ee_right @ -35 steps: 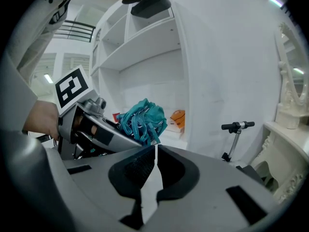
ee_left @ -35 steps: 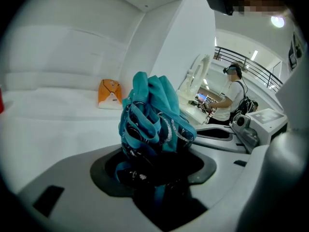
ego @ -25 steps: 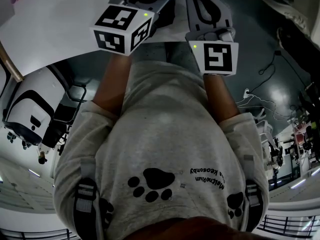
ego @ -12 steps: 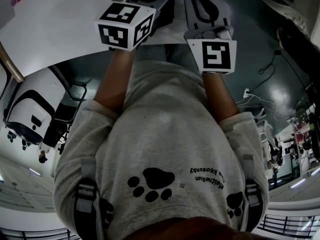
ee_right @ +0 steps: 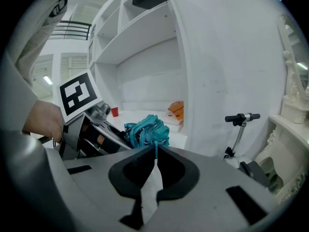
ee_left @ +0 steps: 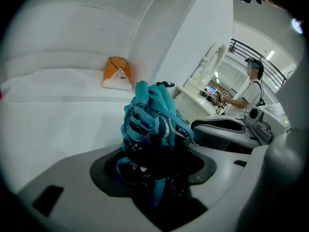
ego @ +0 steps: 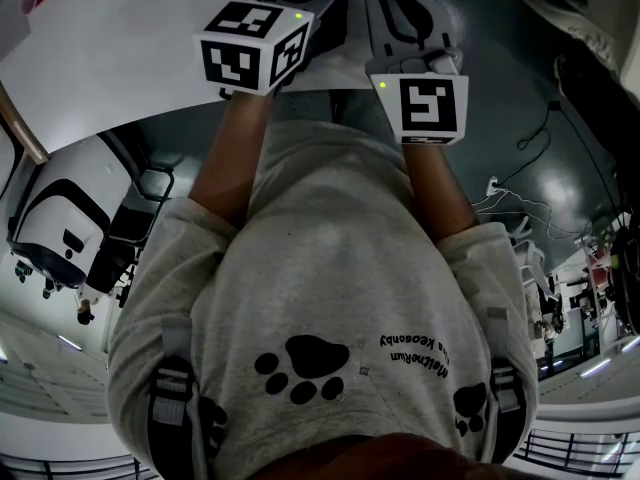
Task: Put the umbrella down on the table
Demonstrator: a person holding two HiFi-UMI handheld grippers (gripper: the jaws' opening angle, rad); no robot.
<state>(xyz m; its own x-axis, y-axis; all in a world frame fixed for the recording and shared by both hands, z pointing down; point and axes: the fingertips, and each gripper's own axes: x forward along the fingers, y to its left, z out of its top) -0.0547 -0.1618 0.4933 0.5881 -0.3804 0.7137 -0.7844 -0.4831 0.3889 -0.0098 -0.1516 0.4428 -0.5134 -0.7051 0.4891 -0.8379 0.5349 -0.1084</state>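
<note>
Folded teal umbrella (ee_left: 153, 122) gripped in L tongs (ee_left: 157, 164), fabric bunched out past the pads, over white tabletop (ee_left: 53, 120); contact w/ it unclear. R tongs (ee_right: 155, 159) close beside, tips pinched on umbrella's thin teal strap (ee_right: 155, 149). Orange pack (ee_left: 117, 74) at tabletop's back.

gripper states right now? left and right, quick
Left gripper: closed on the folded teal umbrella, jaws wide around the bundle.
Right gripper: closed, tips pinching what looks like the umbrella's thin teal strap.
</note>
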